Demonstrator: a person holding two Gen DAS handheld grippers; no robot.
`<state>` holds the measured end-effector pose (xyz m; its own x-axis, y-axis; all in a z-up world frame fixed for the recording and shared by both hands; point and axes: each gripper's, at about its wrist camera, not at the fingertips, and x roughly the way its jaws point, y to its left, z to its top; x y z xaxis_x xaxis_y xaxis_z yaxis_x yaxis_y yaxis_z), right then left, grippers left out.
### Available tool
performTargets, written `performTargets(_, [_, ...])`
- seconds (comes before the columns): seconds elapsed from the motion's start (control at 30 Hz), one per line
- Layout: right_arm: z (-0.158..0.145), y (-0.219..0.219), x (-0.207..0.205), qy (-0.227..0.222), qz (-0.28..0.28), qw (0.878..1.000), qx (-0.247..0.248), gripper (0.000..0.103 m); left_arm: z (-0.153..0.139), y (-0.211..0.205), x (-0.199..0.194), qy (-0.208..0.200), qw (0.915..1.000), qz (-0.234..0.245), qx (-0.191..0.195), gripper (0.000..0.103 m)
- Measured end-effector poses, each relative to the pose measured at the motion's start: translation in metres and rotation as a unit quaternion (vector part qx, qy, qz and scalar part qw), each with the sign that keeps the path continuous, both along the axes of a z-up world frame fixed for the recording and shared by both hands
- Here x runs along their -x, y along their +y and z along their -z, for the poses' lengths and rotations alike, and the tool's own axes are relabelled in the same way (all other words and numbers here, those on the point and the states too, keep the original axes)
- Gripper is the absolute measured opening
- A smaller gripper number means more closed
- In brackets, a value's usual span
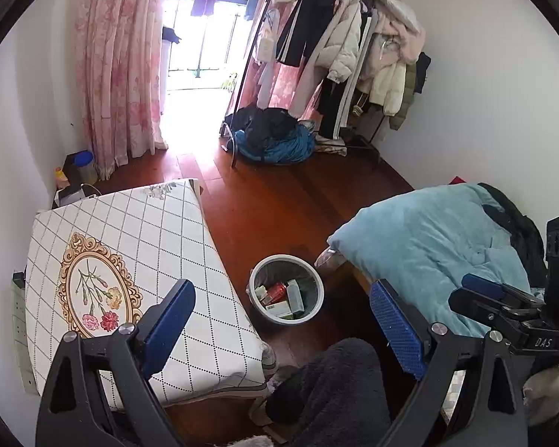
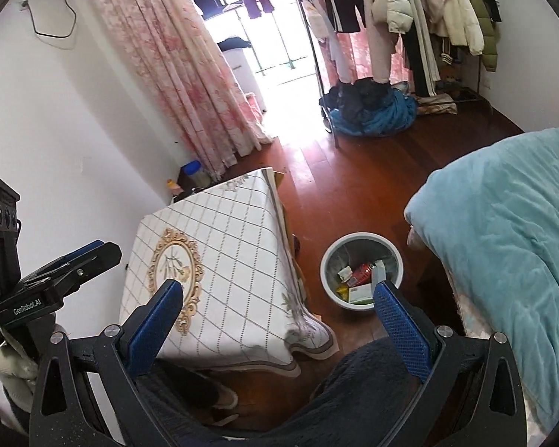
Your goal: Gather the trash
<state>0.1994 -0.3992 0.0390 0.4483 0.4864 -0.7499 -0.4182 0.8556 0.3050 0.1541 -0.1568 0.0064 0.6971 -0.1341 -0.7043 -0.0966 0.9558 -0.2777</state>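
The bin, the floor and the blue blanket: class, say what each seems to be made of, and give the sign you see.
Bin: probably plastic, matte; smooth, even pale rim and moulded round wall.
Floor: wood boards, reddish and glossy; plank seams and bright window glare show.
Blue blanket: soft fleece or plush, apparently; fuzzy matte surface with rounded folds.

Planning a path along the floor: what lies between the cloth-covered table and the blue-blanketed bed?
Both views show the trash bin there, holding small boxes, on bare wooden floor between table and bed. The person's dark-clad knee sits nearer the cameras.
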Motion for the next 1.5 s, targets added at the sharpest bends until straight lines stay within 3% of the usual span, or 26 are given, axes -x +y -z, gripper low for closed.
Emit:
performTargets(0.5, [-0.024, 0.010, 0.017, -0.008, -0.027, 1.000, -0.003, 0.103, -0.008, 0.000, 0.015, -0.008, 1.0000, 0.001, 0.002, 0.096])
performTargets(0.57, [-0.024, 0.010, 0.018, -0.008, -0.028, 1.000, -0.002, 0.103, -0.008, -0.001, 0.015, -0.010, 0.9999, 0.001, 0.003, 0.096])
performTargets(0.63, [-0.025, 0.010, 0.018, -0.009, -0.028, 1.000, -0.001, 0.103, -0.008, -0.002, 0.014, -0.009, 1.0000, 0.001, 0.000, 0.103])
performTargets(1.5, [-0.020, 0.018, 0.014, -0.001, -0.045, 0.999, 0.007, 0.103, -0.011, -0.001, 0.016, -0.009, 1.0000, -0.004, 0.003, 0.103])
